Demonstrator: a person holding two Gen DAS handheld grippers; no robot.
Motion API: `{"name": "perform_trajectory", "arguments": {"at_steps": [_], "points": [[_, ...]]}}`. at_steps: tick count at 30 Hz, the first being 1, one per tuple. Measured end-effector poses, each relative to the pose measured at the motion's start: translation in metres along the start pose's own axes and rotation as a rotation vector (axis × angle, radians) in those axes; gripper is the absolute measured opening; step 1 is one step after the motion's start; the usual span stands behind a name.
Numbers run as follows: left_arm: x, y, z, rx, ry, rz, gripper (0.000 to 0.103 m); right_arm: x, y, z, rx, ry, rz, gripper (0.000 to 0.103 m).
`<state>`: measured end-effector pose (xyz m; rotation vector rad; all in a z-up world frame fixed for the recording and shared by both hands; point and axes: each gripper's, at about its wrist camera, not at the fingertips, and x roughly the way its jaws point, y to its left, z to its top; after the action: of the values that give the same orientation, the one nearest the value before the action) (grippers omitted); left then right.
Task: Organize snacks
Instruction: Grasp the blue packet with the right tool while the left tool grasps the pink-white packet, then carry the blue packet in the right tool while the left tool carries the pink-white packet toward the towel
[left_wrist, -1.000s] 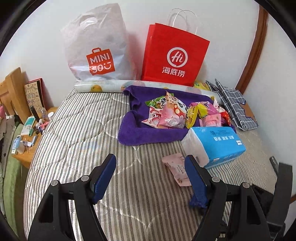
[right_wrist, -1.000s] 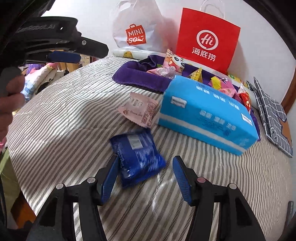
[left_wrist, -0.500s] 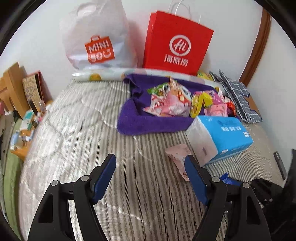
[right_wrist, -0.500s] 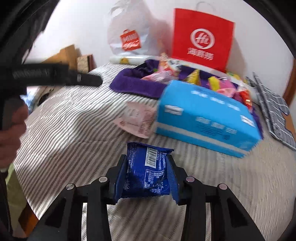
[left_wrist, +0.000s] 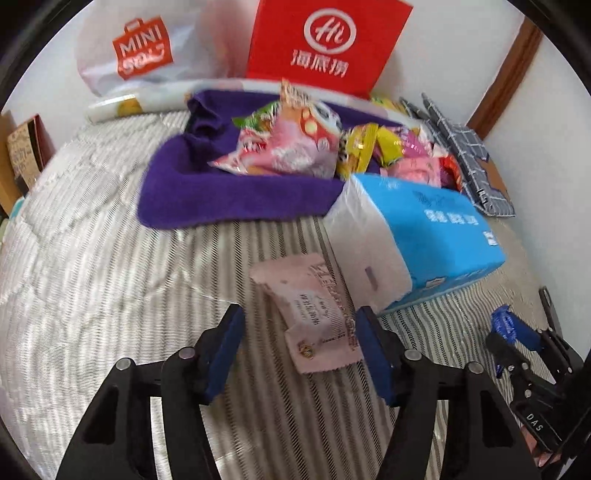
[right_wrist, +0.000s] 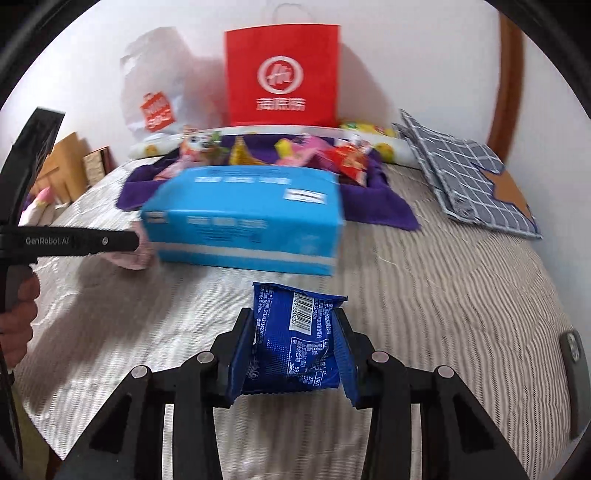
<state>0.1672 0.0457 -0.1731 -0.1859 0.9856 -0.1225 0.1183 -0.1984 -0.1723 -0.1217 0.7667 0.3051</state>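
A dark blue snack packet (right_wrist: 295, 341) is being clamped between the two fingers of the right gripper (right_wrist: 293, 354), held just above the striped bed (right_wrist: 443, 295). Directly ahead of it, a blue tissue pack (right_wrist: 243, 214) is lying across the way, with the purple towel (right_wrist: 384, 206) behind it. The towel is being used as a shallow nest: a heap of mixed snack bags (left_wrist: 288, 147) in pink, green, yellow and red is piled on it.

The left gripper (left_wrist: 301, 354) is being held with its fingers spread apart, nothing between them but air; a pale pink snack packet (left_wrist: 314, 314) is lying flat on the bed (left_wrist: 110, 258) just in front of the gap, its far end touching or nearly touching the white end of the tissue pack (left_wrist: 417, 236).

Against the wall, a red paper bag (left_wrist: 325, 40) and a white plastic shopping bag (left_wrist: 147, 48) are standing upright side by side, with a rolled printed sheet (left_wrist: 147, 103) lying at their foot. A grey checked fabric bag (right_wrist: 469, 177) is lying flat at the right, well apart from the towel.
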Motion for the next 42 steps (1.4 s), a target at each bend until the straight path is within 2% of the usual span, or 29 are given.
{"name": "perform_trajectory", "arguments": {"at_steps": [1,7,9,12,20,22,24,29,31,32,33,36,42], "points": [[0.000,-0.002,0.000,0.008,-0.028,0.018,0.059,0.001,-0.004,0.000,0.005,-0.001,-0.009,0.040],[0.008,-0.012,0.002,0.039,-0.060,0.093,0.057,0.009,-0.021,0.010,0.026,-0.027,-0.060,0.040],[0.010,-0.017,0.001,0.066,-0.070,0.125,0.043,0.015,-0.025,0.013,0.052,-0.008,-0.045,0.040],[0.009,-0.021,-0.002,0.091,-0.068,0.120,0.035,0.017,-0.028,0.011,0.068,0.002,-0.027,0.040],[-0.017,-0.002,-0.029,0.090,-0.052,0.111,0.036,0.018,-0.024,0.012,0.044,0.008,-0.041,0.040],[-0.023,0.003,-0.037,0.094,-0.060,0.129,0.040,0.019,-0.023,0.012,0.037,0.012,-0.039,0.040],[-0.026,0.006,-0.042,0.098,-0.060,0.130,0.052,0.020,-0.023,0.012,0.037,0.016,-0.036,0.040],[-0.020,-0.003,-0.046,0.118,-0.088,0.182,0.056,0.021,-0.026,0.012,0.051,0.020,-0.032,0.040],[-0.016,-0.008,-0.044,0.125,-0.098,0.204,0.053,0.021,-0.027,0.012,0.058,0.022,-0.030,0.040],[-0.016,-0.010,-0.043,0.128,-0.099,0.199,0.042,0.021,-0.027,0.012,0.060,0.024,-0.029,0.040],[-0.016,-0.012,-0.043,0.132,-0.102,0.186,0.039,0.021,-0.027,0.012,0.062,0.026,-0.029,0.040],[-0.014,-0.019,-0.041,0.161,-0.097,0.191,0.038,0.022,-0.028,0.012,0.068,0.031,-0.024,0.040],[-0.012,-0.019,-0.041,0.155,-0.091,0.176,0.038,0.027,-0.031,0.013,0.078,0.059,-0.011,0.041]]}}
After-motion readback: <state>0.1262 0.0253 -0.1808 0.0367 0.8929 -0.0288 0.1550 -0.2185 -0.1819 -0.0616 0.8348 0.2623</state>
